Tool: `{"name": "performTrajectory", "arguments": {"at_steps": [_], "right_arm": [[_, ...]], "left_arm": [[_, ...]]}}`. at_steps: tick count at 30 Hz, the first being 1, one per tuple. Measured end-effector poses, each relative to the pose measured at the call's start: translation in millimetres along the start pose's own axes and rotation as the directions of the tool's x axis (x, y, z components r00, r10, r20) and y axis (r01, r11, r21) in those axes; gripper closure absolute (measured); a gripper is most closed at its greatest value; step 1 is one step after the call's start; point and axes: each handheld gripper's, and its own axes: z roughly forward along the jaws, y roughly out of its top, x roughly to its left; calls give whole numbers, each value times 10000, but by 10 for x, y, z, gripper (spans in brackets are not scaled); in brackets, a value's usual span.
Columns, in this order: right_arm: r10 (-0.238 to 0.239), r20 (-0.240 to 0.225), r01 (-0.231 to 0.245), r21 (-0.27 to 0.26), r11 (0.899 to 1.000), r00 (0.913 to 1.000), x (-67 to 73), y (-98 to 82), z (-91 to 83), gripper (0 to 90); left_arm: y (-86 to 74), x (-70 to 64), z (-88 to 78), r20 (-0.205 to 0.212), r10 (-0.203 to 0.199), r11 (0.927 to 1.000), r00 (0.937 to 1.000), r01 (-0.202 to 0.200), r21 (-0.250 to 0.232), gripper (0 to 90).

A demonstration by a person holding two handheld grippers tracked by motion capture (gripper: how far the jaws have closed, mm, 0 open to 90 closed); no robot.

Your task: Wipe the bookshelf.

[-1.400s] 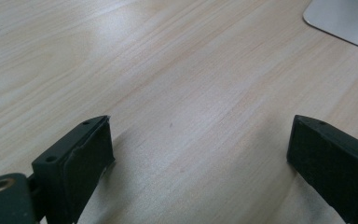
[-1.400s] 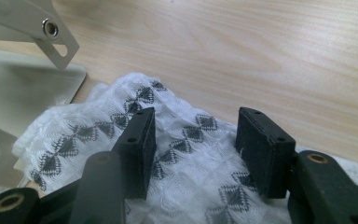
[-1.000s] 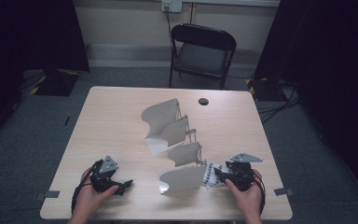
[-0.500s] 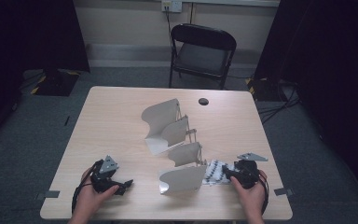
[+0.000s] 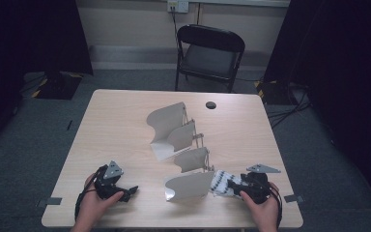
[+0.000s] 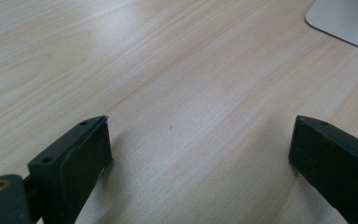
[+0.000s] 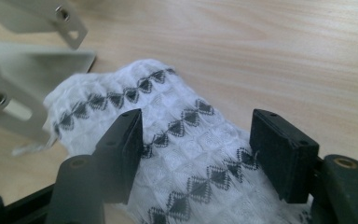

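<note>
Our right gripper (image 7: 196, 154) has just been opening, and its jaws now stand apart on either side of the white patterned cloth (image 7: 182, 140). The pads seem to brush the fabric without squeezing, though that's hard to judge. The cloth lies bunched on the table (image 5: 125, 121), just beside the nearest scoop of the white metal rack (image 5: 188, 186), probably ready to be fed in. Our left gripper (image 6: 200, 154) rests spread and empty on bare wood, kept clear of the work.

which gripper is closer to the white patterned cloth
Right. The right gripper has its jaws on either side of the cloth, while the left gripper rests across the table, well apart from it.
</note>
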Motion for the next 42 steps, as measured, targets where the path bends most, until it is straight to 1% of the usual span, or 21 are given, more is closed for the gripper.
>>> {"name": "performTrajectory", "arguments": {"at_steps": [1,2,3,6,7,8,11,12,14,15,18,20,22,23,25,26,29,33,38,40,42], "right_arm": [[-132,-8,132,19,9999,9999,17,-15,-21,347],[-268,-71,268,-36,9996,9996,37,-33,-63,339],[-268,-71,268,-36,9996,9996,37,-33,-63,339],[-568,-228,561,-326,9979,9981,26,-13,-107,337],[-615,-317,602,-394,9974,9976,26,-12,-113,336],[-841,-404,826,-381,9959,9956,38,-26,-91,337],[-939,-444,930,-232,9954,9946,58,-51,-45,340],[-1063,-417,1059,-106,9943,9935,70,-74,12,348],[-1073,-447,1070,-87,9942,9932,67,-76,28,354],[-1007,-415,1008,6,9949,9941,73,-76,44,371],[-1303,-224,1306,113,9914,9912,119,-83,41,446],[-1262,-254,1267,231,9917,9917,140,-74,31,530],[-1340,-287,1348,269,9905,9906,158,-74,26,622],[-1340,-287,1348,269,9905,9906,158,-74,26,622],[-1187,-363,1196,240,9925,9923,157,-78,23,675],[-1029,-397,1041,272,9942,9939,146,-78,15,723],[-859,-355,869,296,9958,9957,137,-64,15,748],[-922,-278,931,311,9952,9954,149,-53,13,762],[-747,-270,756,311,9967,9968,135,-25,-18,775],[-649,-246,653,129,9978,9976,117,12,-75,776],[-619,-253,620,22,9981,9978,110,26,-93,776]], "left_arm": [[2,-3,5,0,-39,10000,10000,39,-19,52],[5,3,2,-12,52,10000,10000,-51,33,49],[5,3,2,-12,52,10000,10000,-51,33,49],[5,5,2,-11,73,10000,10000,-73,41,49],[4,0,5,-9,7,10000,10000,-7,-2,49],[5,2,3,-11,42,10000,10000,-42,25,49],[5,5,2,-9,78,10000,10000,-78,46,49],[4,2,3,-12,42,10000,10000,-42,23,49],[4,0,5,-6,11,10000,10000,-11,-1,49],[4,3,3,-10,45,10000,10000,-45,26,49],[4,2,3,-11,43,10000,10000,-43,23,49],[4,2,3,-14,46,10000,10000,-46,25,49],[4,2,3,-14,45,10000,10000,-45,25,49],[4,2,3,-14,45,10000,10000,-45,25,49],[4,2,3,-11,46,10000,10000,-46,23,49],[4,2,3,-10,44,10000,10000,-44,23,49],[4,2,3,-13,48,10000,10000,-48,23,49],[4,2,3,-14,43,10000,10000,-43,21,49],[4,3,3,-14,46,10000,10000,-46,22,49],[4,2,3,-14,43,10000,10000,-43,22,49],[4,2,3,-13,45,10000,10000,-45,23,49]]}}
